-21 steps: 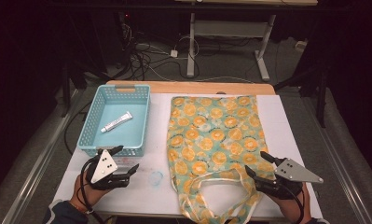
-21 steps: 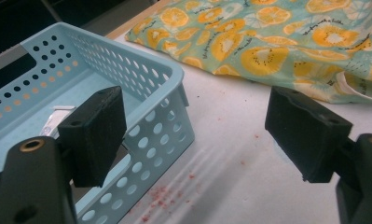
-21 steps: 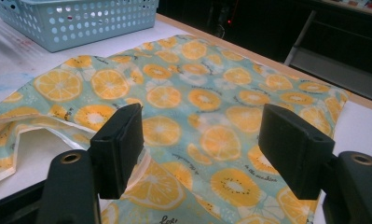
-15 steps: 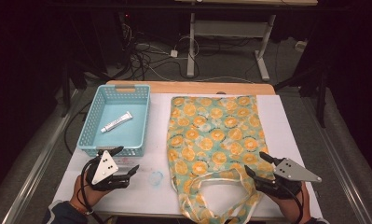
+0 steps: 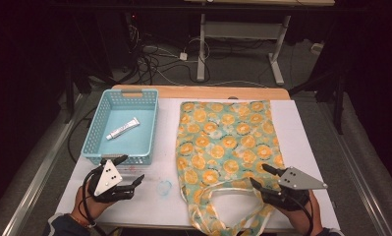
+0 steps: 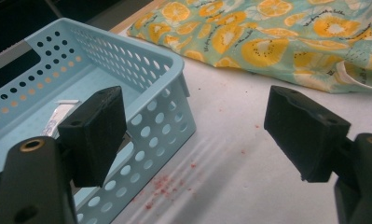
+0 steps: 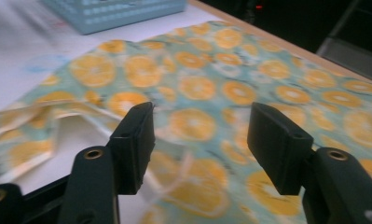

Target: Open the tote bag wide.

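We see a white tabletop (image 5: 301, 128) with a wooden far edge, standing in a dark room where cables trail over the grey floor (image 5: 169, 64) and a desk frame (image 5: 242, 44) stands behind. On it lie a light blue basket (image 5: 98, 147) holding a small white tube (image 5: 123, 129), and beside it a flat cloth bag (image 5: 228, 142) printed with orange slices, its cream handles (image 5: 223, 196) toward us. Faint red specks (image 6: 167, 184) mark the surface by the basket's near corner. Our left gripper (image 5: 126, 172) hovers low just in front of that corner, fingers spread wide and holding nothing. Our right gripper (image 5: 261, 177) sits over the bag's near right part, beside the handles, fingers likewise wide apart and empty, with both forearms entering from the near edge
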`<state>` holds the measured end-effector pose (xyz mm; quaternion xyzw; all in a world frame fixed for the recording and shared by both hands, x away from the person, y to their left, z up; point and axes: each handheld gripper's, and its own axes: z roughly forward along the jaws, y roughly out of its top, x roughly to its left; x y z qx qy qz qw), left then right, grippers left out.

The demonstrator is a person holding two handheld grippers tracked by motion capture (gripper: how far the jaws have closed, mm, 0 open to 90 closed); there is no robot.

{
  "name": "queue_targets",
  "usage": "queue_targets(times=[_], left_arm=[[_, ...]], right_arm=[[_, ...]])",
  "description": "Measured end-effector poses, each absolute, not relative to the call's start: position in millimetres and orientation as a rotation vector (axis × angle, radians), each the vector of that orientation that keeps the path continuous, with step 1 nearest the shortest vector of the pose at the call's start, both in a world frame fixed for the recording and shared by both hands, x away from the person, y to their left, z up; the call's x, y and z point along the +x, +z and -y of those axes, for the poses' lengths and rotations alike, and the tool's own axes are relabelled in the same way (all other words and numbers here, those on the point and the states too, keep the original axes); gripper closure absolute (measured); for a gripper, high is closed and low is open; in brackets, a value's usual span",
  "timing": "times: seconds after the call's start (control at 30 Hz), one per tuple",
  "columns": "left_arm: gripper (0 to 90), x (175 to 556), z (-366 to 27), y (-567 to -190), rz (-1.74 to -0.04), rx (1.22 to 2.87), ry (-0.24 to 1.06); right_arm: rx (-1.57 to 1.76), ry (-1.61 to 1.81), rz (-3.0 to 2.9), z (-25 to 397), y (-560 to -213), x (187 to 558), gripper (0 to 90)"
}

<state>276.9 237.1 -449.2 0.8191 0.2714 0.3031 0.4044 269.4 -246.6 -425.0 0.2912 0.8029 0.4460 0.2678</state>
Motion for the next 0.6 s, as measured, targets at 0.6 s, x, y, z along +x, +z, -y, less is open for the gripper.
queue_targets(times=[0.6], left_arm=[[20.3, 275.7, -228.4, -454.2, -0.657, 2.121, 0.735]], right_arm=[[0.389, 1.226, -2.74, 187.6, -442.1, 220.6, 37.0]])
